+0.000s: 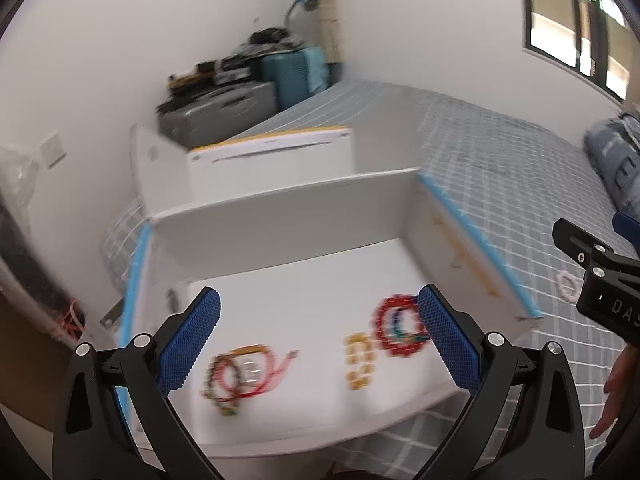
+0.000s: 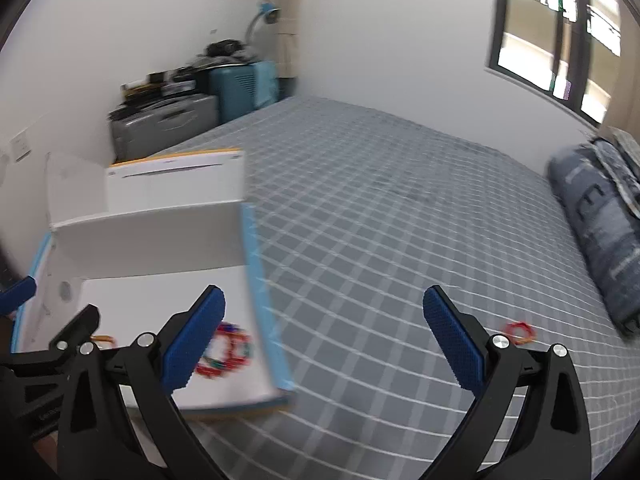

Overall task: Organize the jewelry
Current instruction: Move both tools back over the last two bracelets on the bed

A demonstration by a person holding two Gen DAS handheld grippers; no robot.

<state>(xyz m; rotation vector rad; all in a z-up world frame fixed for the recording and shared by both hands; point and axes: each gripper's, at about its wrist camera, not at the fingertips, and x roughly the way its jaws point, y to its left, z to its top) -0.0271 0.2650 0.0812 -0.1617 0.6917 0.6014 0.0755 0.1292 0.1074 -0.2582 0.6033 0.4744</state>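
Observation:
A white open box [image 1: 280,216] with blue edges lies on the bed. Inside are a red bead bracelet [image 1: 394,330], a yellow bead bracelet [image 1: 359,362] and a tangle of red and green strings [image 1: 240,376]. My left gripper [image 1: 318,340] is open and empty above the box. A pink bracelet [image 1: 568,285] lies on the bed right of the box. My right gripper [image 2: 324,340] is open and empty over the bed, right of the box [image 2: 148,236]. A red and orange bracelet [image 2: 519,332] lies on the bed to its right.
The bed has a grey checked sheet [image 2: 400,200]. A second white box [image 1: 272,156] stands behind the open one. Suitcases [image 1: 224,108] are stacked in the corner. A folded blue quilt [image 2: 600,220] lies at the right. The right gripper's body [image 1: 600,280] shows in the left wrist view.

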